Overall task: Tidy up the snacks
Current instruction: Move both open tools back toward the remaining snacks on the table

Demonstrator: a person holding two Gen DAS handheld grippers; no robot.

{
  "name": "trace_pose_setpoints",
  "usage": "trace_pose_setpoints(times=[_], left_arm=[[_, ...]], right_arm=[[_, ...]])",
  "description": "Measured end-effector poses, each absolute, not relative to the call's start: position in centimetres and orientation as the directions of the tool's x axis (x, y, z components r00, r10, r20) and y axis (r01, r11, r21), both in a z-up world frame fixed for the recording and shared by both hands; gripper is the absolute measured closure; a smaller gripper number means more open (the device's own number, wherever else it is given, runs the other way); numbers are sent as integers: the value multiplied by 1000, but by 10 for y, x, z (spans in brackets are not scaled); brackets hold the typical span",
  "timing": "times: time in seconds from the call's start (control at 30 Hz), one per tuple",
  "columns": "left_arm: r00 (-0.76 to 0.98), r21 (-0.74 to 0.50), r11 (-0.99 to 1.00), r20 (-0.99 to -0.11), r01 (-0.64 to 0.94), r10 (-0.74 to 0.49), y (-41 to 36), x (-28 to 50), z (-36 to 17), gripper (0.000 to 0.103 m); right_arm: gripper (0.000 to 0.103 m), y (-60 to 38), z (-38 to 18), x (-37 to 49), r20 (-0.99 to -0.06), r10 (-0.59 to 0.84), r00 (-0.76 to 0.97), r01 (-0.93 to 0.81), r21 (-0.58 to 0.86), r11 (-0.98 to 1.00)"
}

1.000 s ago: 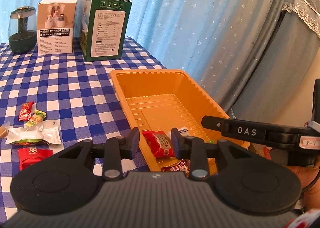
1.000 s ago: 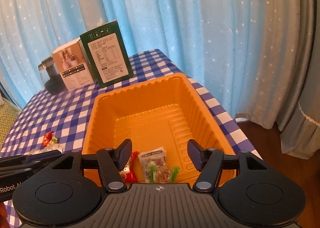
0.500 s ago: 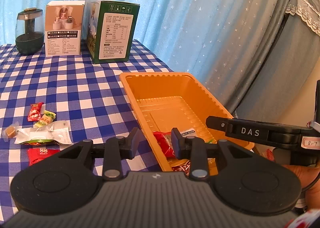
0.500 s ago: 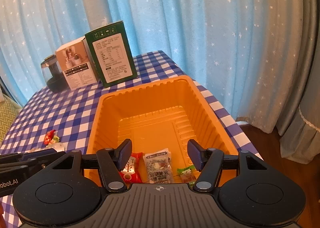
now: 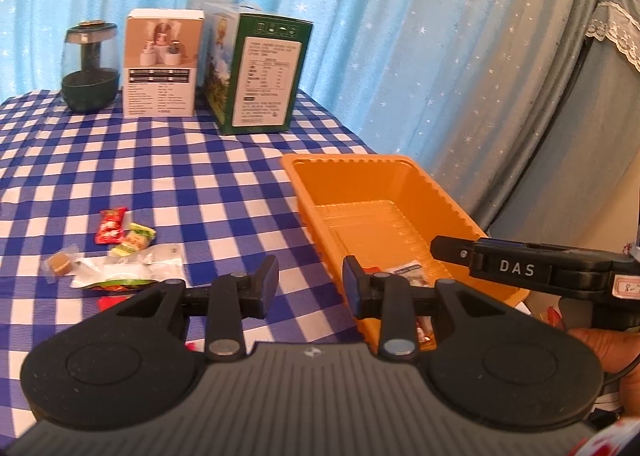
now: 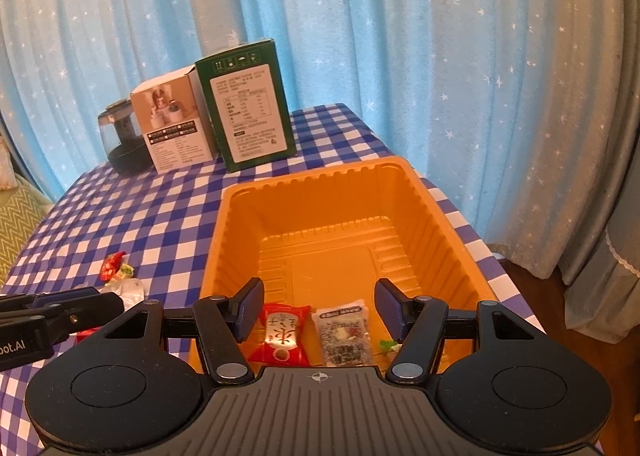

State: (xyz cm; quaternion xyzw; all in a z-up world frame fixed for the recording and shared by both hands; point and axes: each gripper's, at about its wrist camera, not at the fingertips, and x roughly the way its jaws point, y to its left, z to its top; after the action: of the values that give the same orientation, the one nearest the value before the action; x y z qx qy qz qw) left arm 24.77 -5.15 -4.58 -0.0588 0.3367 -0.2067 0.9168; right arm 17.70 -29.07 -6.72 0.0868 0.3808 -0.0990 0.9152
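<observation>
Your left hand-held gripper [image 5: 311, 288] hangs over the checked worktop [image 5: 192, 191], just left of the orange tray [image 5: 404, 191], with its jaws a small way apart and nothing between them. That placing makes sense if the loose snacks are next. A red candy [image 5: 110, 230], a green-and-yellow candy [image 5: 136, 240], a small brown sweet in clear wrap [image 5: 60, 264] and a white packet [image 5: 132, 270] lie together in a cluster on the cloth to its left, still outside the tray.

Your right hand-held gripper [image 6: 320, 310] waits over the tray's near end, jaws wide and empty. Below it, on the tray floor, lie a red-and-white candy [image 6: 282, 338], a clear packet with a dark label [image 6: 344, 330] and a scrap of green wrapper [image 6: 386, 344]. All sit at the near end, probably because that is where your reach ends; the far half is bare.

The green carton [image 5: 256, 67], the white box [image 5: 162, 63] and the dark glass jar [image 5: 91, 67] stand at the far edge by the curtain, out of your way.
</observation>
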Motion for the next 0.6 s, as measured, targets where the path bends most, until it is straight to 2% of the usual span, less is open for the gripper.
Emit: trace_pose_setpoints(times=[0.6], left_arm=[[739, -207, 950, -597, 233, -312, 8, 244, -46, 67]], right_arm=[[41, -245, -69, 192, -714, -46, 699, 138, 71, 988]])
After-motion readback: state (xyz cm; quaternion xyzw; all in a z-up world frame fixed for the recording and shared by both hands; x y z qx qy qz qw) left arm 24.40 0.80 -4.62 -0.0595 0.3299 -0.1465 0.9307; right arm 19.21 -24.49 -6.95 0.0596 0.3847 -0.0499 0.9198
